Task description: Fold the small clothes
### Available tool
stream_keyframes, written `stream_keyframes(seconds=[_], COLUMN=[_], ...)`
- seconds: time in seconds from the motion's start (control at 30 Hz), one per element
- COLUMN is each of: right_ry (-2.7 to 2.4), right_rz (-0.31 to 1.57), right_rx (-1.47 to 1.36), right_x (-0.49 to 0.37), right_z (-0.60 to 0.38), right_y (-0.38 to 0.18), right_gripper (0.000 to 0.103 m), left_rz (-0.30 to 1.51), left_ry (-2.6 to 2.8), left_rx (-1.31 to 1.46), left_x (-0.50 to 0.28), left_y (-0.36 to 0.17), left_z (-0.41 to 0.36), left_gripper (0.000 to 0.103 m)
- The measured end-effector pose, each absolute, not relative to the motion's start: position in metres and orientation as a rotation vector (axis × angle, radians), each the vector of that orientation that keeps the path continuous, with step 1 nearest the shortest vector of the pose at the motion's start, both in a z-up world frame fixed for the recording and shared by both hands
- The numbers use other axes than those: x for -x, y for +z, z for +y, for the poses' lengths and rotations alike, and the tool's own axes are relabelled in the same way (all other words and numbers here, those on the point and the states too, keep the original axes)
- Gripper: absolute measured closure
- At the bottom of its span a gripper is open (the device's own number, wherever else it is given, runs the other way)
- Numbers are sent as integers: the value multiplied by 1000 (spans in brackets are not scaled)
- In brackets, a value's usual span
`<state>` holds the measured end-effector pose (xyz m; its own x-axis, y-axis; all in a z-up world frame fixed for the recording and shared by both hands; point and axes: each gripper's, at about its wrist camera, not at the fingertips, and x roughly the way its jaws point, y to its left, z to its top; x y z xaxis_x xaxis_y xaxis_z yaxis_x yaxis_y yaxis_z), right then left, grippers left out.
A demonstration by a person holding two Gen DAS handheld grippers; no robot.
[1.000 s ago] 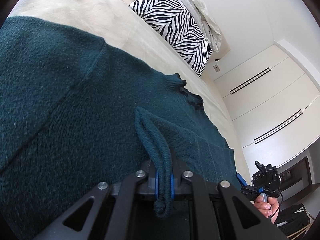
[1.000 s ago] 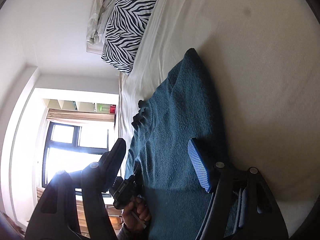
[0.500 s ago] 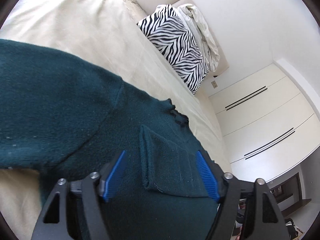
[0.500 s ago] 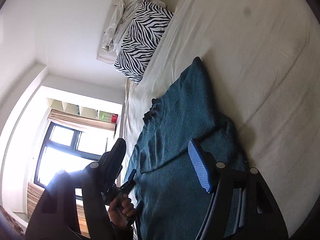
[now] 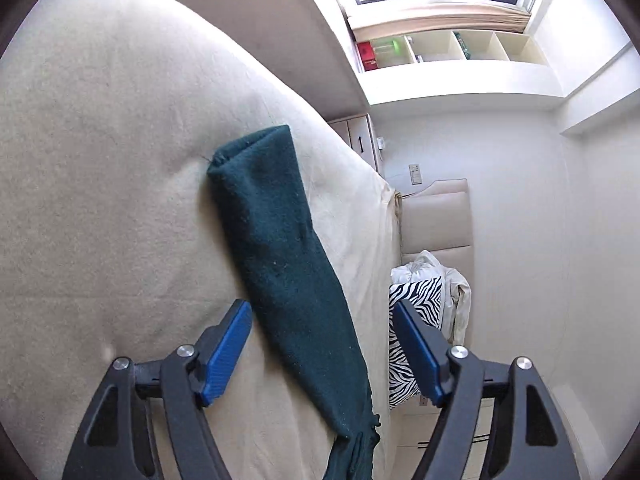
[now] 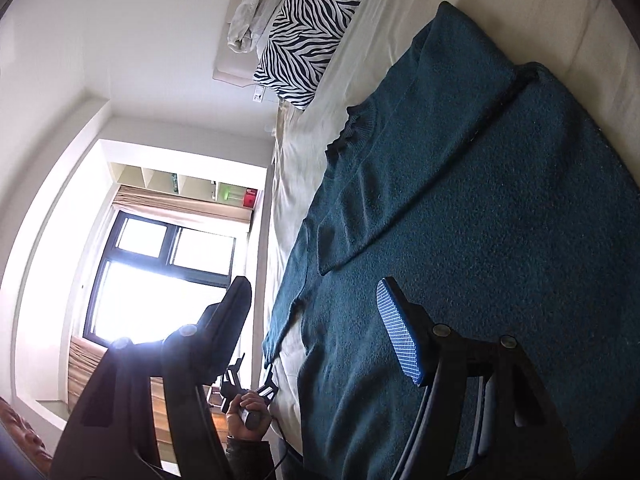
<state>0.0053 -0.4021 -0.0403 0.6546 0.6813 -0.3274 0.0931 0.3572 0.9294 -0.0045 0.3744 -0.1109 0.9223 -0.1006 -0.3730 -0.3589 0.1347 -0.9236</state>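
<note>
A dark teal knit sweater (image 6: 460,216) lies flat on the cream bed (image 6: 384,12). One sleeve is folded across its chest. The other sleeve (image 5: 280,256) stretches out over the sheet in the left wrist view. My left gripper (image 5: 322,344) is open and empty, its blue pads either side of that sleeve near the shoulder. My right gripper (image 6: 316,320) is open and empty, held above the sweater's lower body. The left gripper also shows small in the right wrist view (image 6: 248,388), in a hand beside the bed.
A zebra-striped pillow (image 6: 312,36) and a crumpled white cloth (image 6: 256,12) lie at the head of the bed. A window (image 6: 160,272) and wall shelves (image 5: 452,48) are beyond the bed's far side. Bare sheet (image 5: 100,200) surrounds the outstretched sleeve.
My left gripper let go of the sleeve cuff it held, opened, and swung away to face the other, outstretched sleeve. My right gripper stayed open and moved closer over the sweater.
</note>
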Motion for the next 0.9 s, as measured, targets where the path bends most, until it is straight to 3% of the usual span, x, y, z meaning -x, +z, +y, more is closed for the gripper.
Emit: stream_keyframes(seconds=[0.1,0.2,0.27,0.4,0.53,0.7,0.9], right_ry=[443,440,434,411,403,415,391], right_rz=[823,823,814,803,813,827,890], right_rx=[-1153,-1130,-1126,-1137,-1154,-1130,-1117], right_x=[-2,5,9,13,11,6,-9], right_z=[-390,-386,-389,-400,-401,-394,-392], right_y=[-40,-35,-34,-38,-45,-46,-54], right_gripper=[38,38,38,38,38,38,38], left_rz=[389,386,419,475,533,658,715], left_ry=[224,267,297,340,194,-110,-251], left_rx=[1431,1451,1417,1212,900,299,-330], left_x=[-13,-30,-41,-56,-96,-137,-116], left_y=[-118,-127,-127,-97,-38,15,-47], left_z=[378,390,397,385,317,133,-54], left_gripper=[28,46,71,90,93,93,92])
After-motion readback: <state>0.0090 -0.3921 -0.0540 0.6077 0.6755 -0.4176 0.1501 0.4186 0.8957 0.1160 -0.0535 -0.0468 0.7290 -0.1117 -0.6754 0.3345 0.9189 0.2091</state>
